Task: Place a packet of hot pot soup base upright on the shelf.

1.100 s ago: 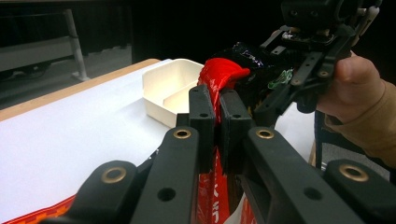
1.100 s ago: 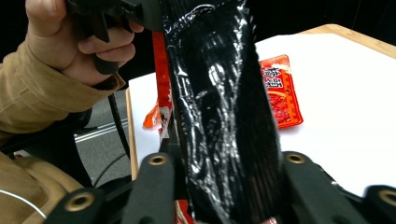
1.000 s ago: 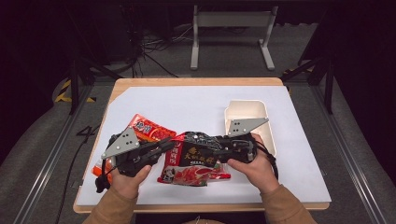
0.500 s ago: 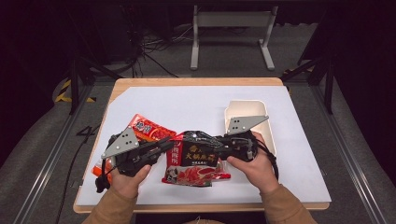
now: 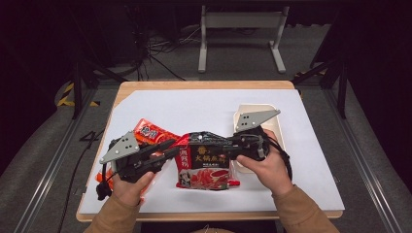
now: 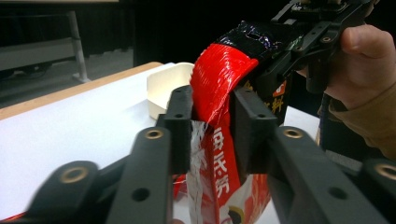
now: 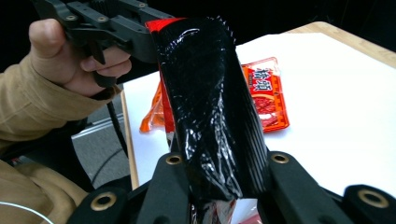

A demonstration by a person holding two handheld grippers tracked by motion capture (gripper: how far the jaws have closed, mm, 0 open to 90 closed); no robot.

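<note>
Held up over the desk (image 5: 204, 107) near edge, at six o'clock: black-and-red packet (image 5: 206, 162), pinched by left tool (image 5: 171, 145) at its nine o'clock edge, by right tool (image 5: 206, 137) at twelve. Orange packet (image 5: 148, 131) flat at ten o'clock. Farther, white tray (image 5: 279, 127) at two o'clock.

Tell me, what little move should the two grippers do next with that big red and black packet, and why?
Probably pull gently apart to tear the top open. The left hand-held gripper pinches the packet at its red top edge, and the right hand-held gripper pinches the same top edge from the other side. The packet looks lifted and sealed, with a cream tray waiting behind it.
</note>
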